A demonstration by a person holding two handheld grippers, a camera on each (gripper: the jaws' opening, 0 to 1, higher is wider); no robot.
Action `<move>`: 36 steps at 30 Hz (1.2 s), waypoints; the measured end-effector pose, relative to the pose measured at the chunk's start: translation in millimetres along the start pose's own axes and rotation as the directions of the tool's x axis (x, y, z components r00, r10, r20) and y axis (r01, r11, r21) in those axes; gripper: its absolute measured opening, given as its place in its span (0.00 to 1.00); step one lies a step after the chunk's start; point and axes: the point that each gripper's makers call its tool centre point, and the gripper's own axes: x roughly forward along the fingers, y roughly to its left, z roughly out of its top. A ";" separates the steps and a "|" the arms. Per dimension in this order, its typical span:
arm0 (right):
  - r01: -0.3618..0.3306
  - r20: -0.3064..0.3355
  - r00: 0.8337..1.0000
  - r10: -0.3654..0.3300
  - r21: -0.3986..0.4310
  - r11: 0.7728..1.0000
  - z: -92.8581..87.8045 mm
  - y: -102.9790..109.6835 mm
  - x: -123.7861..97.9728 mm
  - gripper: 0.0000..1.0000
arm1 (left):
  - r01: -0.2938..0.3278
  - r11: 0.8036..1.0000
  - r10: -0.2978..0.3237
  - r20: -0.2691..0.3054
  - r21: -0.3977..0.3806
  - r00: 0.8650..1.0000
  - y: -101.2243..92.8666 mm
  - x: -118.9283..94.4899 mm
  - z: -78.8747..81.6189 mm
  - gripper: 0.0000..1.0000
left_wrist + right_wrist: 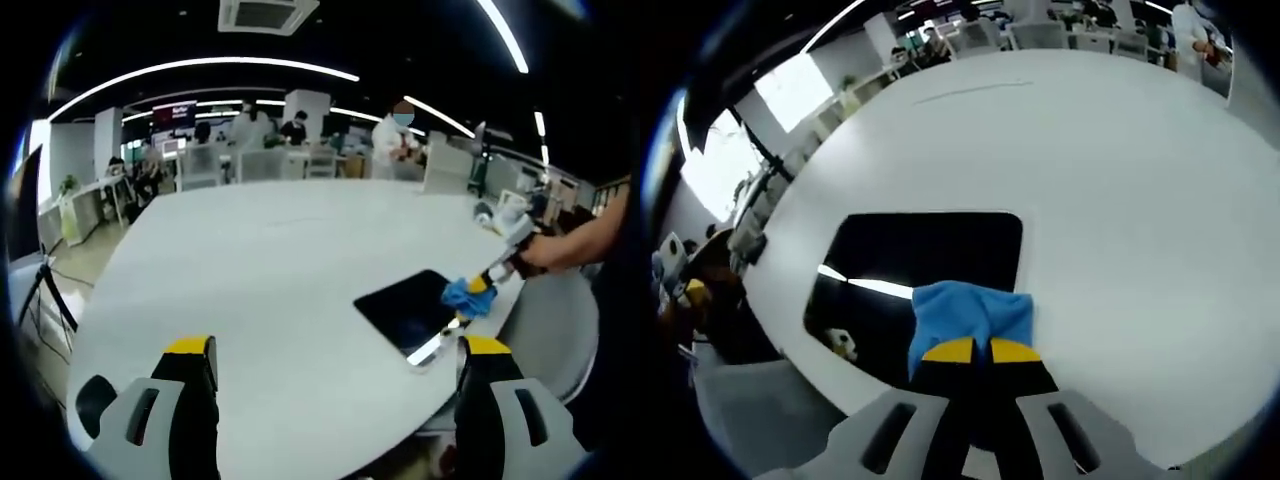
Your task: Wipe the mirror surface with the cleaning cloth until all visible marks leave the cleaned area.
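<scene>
A wide white surface (280, 260) runs far back toward desks and people at the far side of the room. Near its right edge lies the dark rectangular mirror (930, 265), flat, a bright light strip reflected across it. A blue cleaning cloth (970, 312) rests on the mirror's near edge, pinched between the closed yellow-tipped jaws of the right tool (972, 351); a hand (545, 252) holds this tool from the right. The left tool (338, 348) hangs over bare surface, jaws spread wide, gripping nothing.
</scene>
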 end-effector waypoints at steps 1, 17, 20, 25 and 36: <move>0.002 -0.007 1.000 -0.002 0.004 1.000 -3.0 0.0 -1.6 0.00 | 0.002 1.000 -0.002 -0.002 0.001 1.000 -0.6 -0.6 -0.6 1.00; -0.008 0.013 1.000 0.007 0.084 0.996 -6.8 9.5 -1.1 0.00 | 0.018 1.000 -0.018 -0.009 0.004 1.000 -9.8 -4.3 -7.1 1.00; -0.021 0.012 1.000 0.020 0.085 0.996 -6.9 20.4 1.9 0.00 | 0.024 1.000 -0.024 -0.014 -0.004 1.000 -8.6 -5.6 -8.7 1.00; -0.045 0.004 0.999 0.045 0.067 0.997 -5.7 42.1 8.5 0.00 | 0.023 1.000 -0.023 -0.016 0.001 1.000 -6.5 -6.1 -10.0 1.00; -0.040 -0.033 0.999 0.040 -0.001 0.999 0.4 67.4 18.7 0.00 | 0.031 1.000 -0.031 -0.009 0.003 0.999 -6.0 -5.3 -9.4 1.00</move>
